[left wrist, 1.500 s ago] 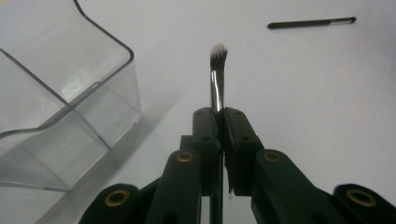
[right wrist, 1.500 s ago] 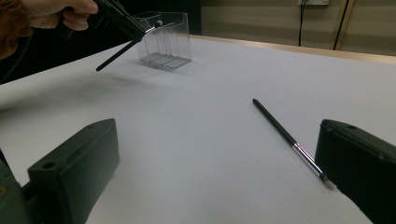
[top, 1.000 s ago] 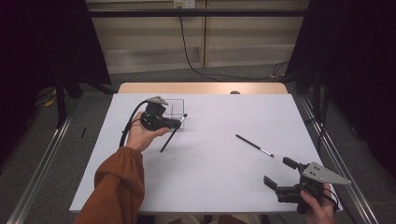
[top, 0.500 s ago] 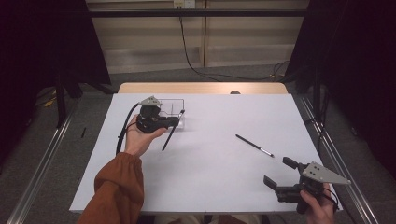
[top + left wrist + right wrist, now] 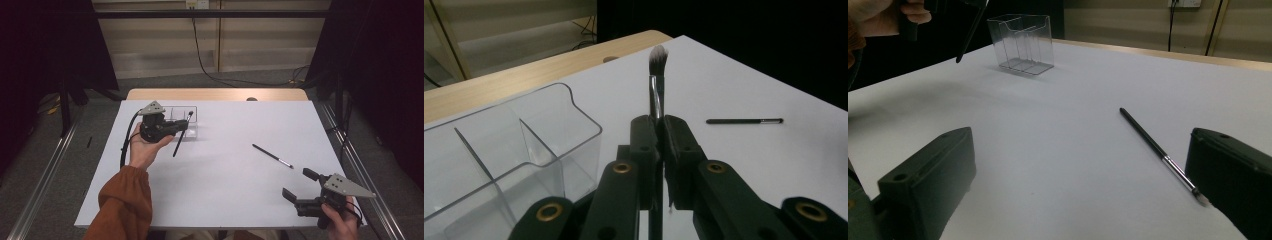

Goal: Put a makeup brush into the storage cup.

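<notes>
The white table [image 5: 225, 195] carries a clear divided organizer [image 5: 189, 120] at its far left, its compartments empty as far as the left gripper view shows. Just beside it the left gripper [image 5: 176, 128] is clamped on a makeup brush [image 5: 181, 134], bristles toward the organizer — lifted, not yet dropped in. At the near right the right gripper [image 5: 299, 186] rests with jaws apart, holding nothing. A second thin brush [image 5: 272, 155] lies right of centre — untouched, so roughly half the work is left. Nothing blocks either path.

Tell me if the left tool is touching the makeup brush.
Touching: the left gripper view shows the left tool with jaws pinched shut on the makeup brush handle.
</notes>
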{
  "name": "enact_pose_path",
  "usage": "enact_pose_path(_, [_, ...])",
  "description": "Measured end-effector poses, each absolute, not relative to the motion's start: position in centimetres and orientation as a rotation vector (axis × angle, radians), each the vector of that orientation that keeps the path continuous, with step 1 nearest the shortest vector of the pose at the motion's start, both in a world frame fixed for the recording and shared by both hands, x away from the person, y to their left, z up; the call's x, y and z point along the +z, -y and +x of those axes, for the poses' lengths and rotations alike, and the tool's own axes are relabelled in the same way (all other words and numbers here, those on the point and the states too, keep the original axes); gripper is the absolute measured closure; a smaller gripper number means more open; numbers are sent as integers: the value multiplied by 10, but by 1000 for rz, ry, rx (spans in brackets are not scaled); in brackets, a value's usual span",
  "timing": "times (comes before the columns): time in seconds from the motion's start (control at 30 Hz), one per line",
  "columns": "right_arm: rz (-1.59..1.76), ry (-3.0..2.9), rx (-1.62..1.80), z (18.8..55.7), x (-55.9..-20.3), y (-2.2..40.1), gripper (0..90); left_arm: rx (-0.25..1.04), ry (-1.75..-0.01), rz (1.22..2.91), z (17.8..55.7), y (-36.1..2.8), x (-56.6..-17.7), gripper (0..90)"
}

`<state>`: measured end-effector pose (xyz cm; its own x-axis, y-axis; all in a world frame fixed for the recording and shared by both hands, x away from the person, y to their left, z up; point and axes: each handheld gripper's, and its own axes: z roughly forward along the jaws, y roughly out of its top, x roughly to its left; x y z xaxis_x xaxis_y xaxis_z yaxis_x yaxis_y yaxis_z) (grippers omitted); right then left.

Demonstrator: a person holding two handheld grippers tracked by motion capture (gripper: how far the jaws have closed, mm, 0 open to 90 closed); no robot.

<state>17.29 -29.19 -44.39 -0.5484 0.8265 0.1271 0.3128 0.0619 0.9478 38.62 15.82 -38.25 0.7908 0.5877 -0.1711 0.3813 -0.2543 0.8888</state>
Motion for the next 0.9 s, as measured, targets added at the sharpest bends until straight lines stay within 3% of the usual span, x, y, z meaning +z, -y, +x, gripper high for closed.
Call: enact_pose_path(0.9, [1141,-1892,1501,174,-444,291,0,348,-759,1735,394,-186,-361,841])
